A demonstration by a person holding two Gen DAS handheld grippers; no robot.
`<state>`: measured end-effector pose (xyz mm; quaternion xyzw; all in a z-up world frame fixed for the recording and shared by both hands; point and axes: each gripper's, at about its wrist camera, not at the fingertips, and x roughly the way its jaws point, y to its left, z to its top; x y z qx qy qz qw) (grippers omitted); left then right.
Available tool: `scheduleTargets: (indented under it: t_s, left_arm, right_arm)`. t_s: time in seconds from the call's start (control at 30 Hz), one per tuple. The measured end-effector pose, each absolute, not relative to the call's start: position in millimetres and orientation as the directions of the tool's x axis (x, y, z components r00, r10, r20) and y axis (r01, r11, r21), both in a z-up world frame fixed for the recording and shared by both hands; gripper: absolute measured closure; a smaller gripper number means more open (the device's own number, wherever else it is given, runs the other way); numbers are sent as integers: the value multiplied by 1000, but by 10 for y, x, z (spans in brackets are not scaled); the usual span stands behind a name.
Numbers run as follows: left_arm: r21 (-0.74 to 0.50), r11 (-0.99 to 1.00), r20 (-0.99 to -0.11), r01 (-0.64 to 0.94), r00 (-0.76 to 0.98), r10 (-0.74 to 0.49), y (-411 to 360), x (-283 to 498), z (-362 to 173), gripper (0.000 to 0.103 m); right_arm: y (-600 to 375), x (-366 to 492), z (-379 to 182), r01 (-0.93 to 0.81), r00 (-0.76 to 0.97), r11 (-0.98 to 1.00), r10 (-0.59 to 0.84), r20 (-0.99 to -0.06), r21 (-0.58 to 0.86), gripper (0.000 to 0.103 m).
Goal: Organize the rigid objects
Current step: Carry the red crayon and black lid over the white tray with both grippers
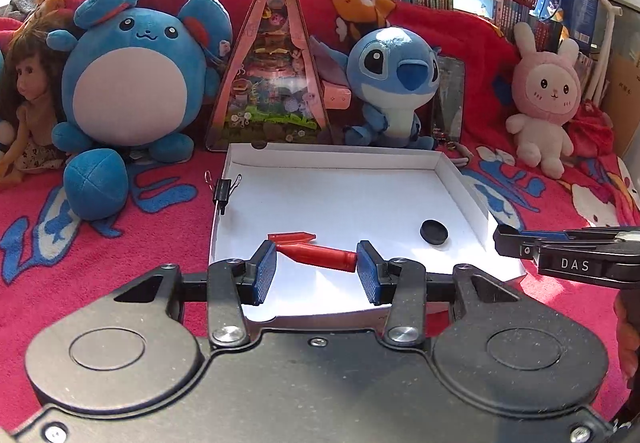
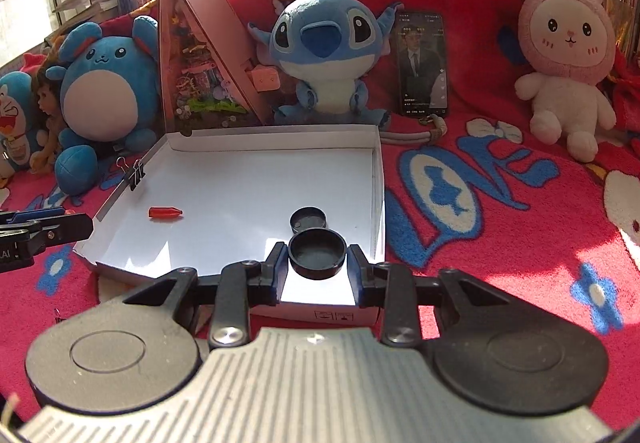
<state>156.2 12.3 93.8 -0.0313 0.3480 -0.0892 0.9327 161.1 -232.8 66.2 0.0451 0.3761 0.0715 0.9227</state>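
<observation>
Left wrist view: the left gripper grasps a red pen crosswise between its blue pads, over the near part of the white tray; a red cap lies just behind the pen; a black lid rests on the tray floor toward the right wall; a binder clip grips the left wall. Right wrist view: the right gripper clamps a black cup above the tray's near edge, its far rim overlapping the black lid in this view; whether they touch cannot be told; the red cap lies to the left.
</observation>
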Motion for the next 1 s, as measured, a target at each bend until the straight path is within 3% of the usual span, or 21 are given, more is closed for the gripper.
scheduleTargets:
  t_s: [0.4,1.0]
  left_arm:
    - [-110,992,-760,68,637,-128,-40,2245,463,61]
    - [-98,994,-779,47,618,-106,-76,2396,284,61]
  right_arm:
    - [-2037,2379,457,-101,590,993,112,-799,65,66]
    - [-1938,2588,281,-88,558,996,73,-827,28,66]
